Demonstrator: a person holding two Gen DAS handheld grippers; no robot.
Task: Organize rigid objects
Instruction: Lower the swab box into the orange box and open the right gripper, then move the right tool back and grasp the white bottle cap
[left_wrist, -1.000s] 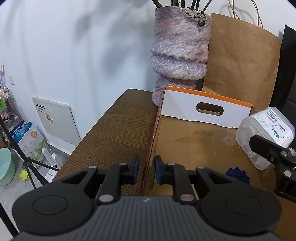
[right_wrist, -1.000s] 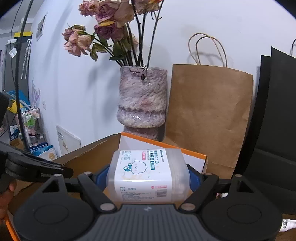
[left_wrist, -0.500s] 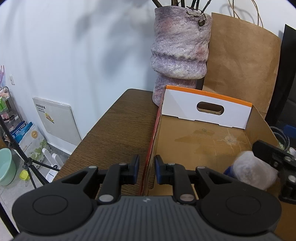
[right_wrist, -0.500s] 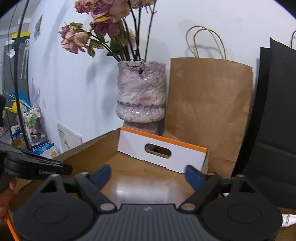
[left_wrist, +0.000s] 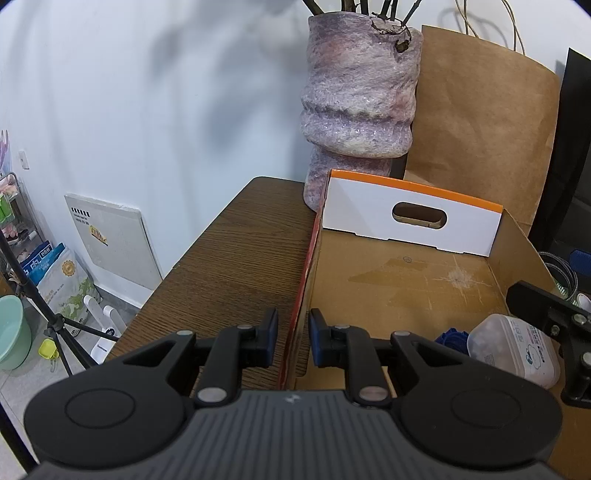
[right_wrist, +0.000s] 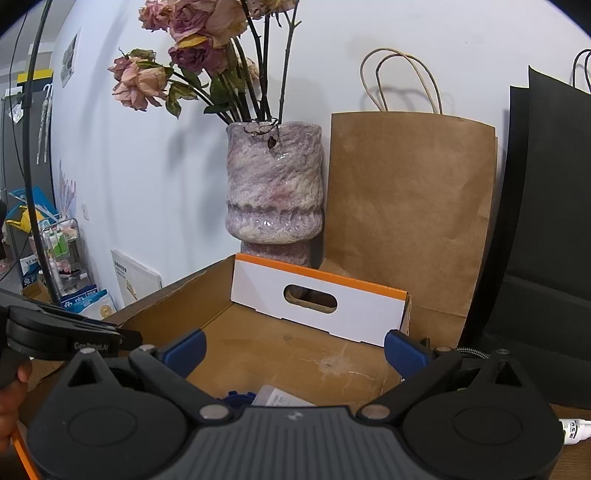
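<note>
"Looking at the left gripper (left_wrist: 293, 338), what do you see?"

"It points level over the left wall of the cardboard box (left_wrist: 369, 291). One finger is outside the wall and one is inside. The fingers are close, with a small gap. I cannot tell if they pinch the wall."

"And the right gripper (right_wrist: 295, 347)?"

"It sits level above the near end of the box, pointing at the far wall. Its blue fingers (right_wrist: 184, 349) are far apart, with nothing between them."

"Where is the plastic tub (left_wrist: 513, 349)?"

"It lies on its side on the box floor, in the near right corner. A blue round thing (left_wrist: 452, 338) is right next to it on its left."

"What is past the box?"

"A purple vase (right_wrist: 274, 192) with dried roses (right_wrist: 184, 51) stands at the far edge of the wooden table (left_wrist: 229, 258). A brown paper bag (right_wrist: 410, 210) stands beside it."
</note>
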